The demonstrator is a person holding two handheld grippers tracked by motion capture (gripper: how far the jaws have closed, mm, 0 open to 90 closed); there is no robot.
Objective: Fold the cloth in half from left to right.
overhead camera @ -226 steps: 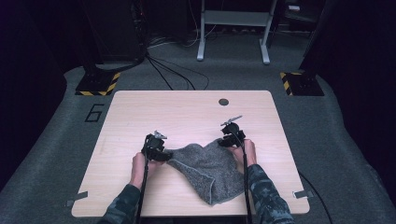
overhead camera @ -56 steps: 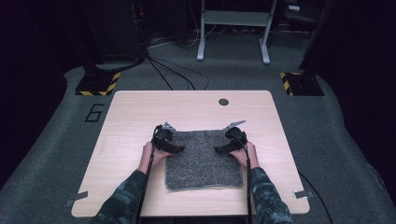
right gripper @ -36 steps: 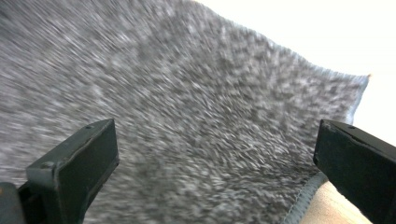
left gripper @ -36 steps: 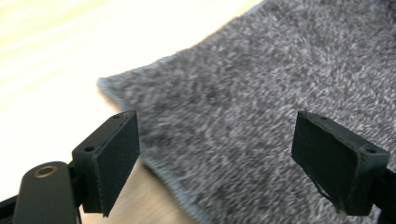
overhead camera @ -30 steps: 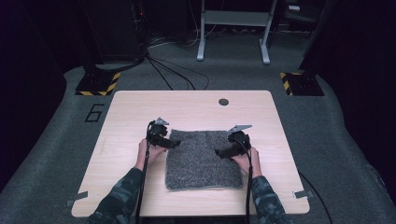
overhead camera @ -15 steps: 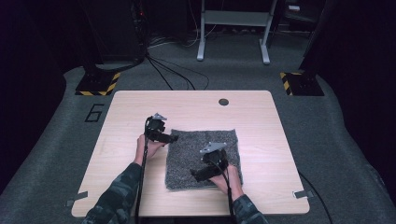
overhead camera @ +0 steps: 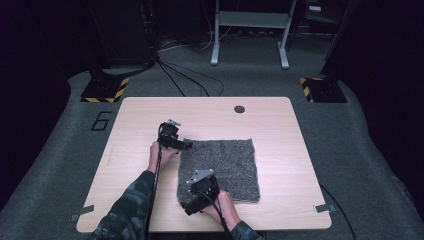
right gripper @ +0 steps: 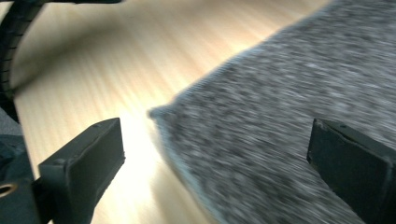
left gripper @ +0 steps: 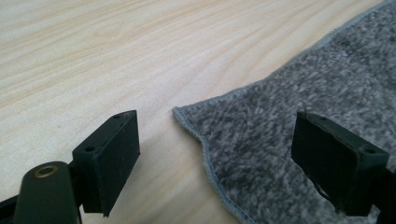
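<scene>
I saw the grey cloth (overhead camera: 220, 169) lying flat on the table (overhead camera: 125, 165). My left gripper (left gripper: 217, 163) stood spread over its far-left corner, pinching nothing. My right gripper (right gripper: 215, 172), blurred, was spread above the near-left corner, which it hid from above.

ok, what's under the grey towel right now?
The grey towel lies flat on the wooden table, which shows bare all round it. The tabletop beneath is covered, so whether anything thin lies under there cannot be seen.
</scene>
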